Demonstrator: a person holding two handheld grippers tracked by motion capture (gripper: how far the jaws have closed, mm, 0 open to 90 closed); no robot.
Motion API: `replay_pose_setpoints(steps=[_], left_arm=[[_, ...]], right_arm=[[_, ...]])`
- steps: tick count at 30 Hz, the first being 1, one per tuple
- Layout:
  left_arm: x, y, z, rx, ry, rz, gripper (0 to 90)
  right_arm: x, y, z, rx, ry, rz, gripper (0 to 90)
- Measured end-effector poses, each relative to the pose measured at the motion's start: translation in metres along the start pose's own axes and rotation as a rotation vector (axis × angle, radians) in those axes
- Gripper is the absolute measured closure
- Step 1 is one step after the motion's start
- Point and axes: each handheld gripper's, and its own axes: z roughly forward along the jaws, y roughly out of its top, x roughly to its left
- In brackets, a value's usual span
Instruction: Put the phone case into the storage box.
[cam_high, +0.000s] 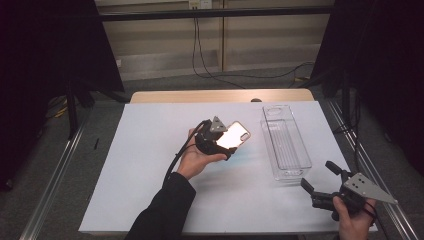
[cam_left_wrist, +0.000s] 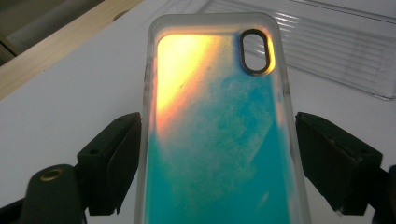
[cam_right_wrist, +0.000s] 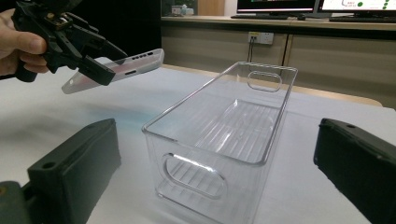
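Note:
A phone case (cam_high: 237, 133) with a clear rim and an orange-to-teal back hangs tilted above the white sheet, mid-table. My left gripper (cam_high: 223, 141) is shut on it; in the left gripper view both black jaws press the long sides of the case (cam_left_wrist: 215, 140), camera cutout at the far end. A clear plastic bin (cam_high: 285, 145) lies empty to the right of it. My right gripper (cam_high: 318, 176) stands open near the front right corner, short of the bin's near end. In the right gripper view the bin (cam_right_wrist: 224, 135) stands ahead, with the left gripper (cam_right_wrist: 88, 60) holding the case (cam_right_wrist: 140, 63) at upper left.
A white sheet (cam_high: 150, 165) covers the table, whose wooden edge (cam_high: 200, 96) shows at the back. A black cable (cam_high: 175, 160) trails from the left gripper along the forearm. Metal rails run along both sides of the table.

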Motion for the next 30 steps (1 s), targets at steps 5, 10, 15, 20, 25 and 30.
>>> replay_pose_setpoints(steps=[5,10,15,20,25,30], left_arm=[[-0.002,-0.005,-0.008,-0.013,0.005,-0.003,17.4],[-0.001,-0.012,-0.017,-0.031,0.012,-0.027,17.4],[-0.002,-0.023,-0.027,-0.032,-0.001,-0.045,17.4],[-0.004,-0.033,-0.039,-0.036,0.006,-0.055,17.3],[-0.006,-0.042,-0.054,-0.066,0.03,-0.062,17.3],[-0.01,-0.049,-0.065,-0.08,0.048,-0.062,17.3]], right_arm=[[0.001,0.0,0.001,0.001,0.003,-0.001,0.0],[0.001,0.0,0.001,0.002,0.011,-0.003,0.0],[0.002,0.0,0.002,0.005,0.015,0.003,0.0],[0.002,0.0,0.003,0.011,0.02,-0.002,0.0],[0.003,0.0,0.004,0.01,0.039,0.0,0.0],[0.004,0.0,0.005,0.014,0.044,0.001,0.0]])
